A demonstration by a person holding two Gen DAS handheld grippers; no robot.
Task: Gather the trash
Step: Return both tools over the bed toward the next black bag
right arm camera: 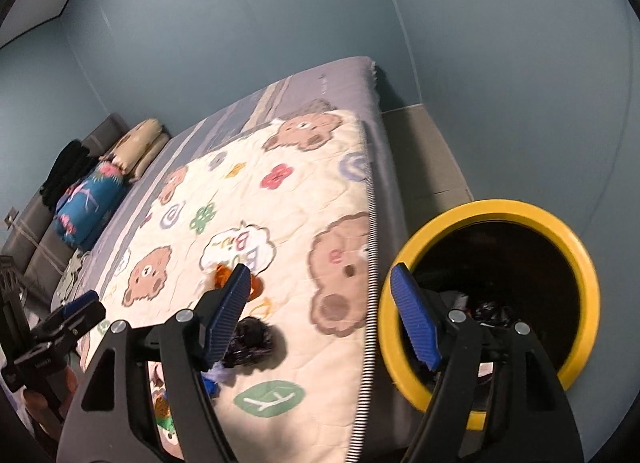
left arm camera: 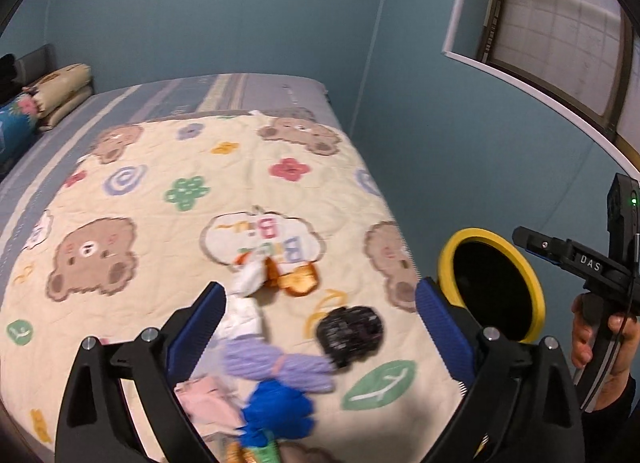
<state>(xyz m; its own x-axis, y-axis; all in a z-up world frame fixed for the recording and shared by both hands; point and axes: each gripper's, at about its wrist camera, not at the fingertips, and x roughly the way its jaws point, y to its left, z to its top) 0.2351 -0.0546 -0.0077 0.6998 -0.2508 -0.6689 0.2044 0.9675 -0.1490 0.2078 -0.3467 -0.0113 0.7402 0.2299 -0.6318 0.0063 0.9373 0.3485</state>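
Now: left hand-held gripper wide | black wrapper between fingers, on quilt

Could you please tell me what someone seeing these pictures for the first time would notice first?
The eye goes first to the cream bear-print quilt spread over the bed, with a heap of crumpled trash near its close edge: white, orange, black, purple and blue pieces. Next comes the yellow-rimmed bin beside the bed. The left gripper hangs open above the heap, and the right gripper is open between quilt and bin.
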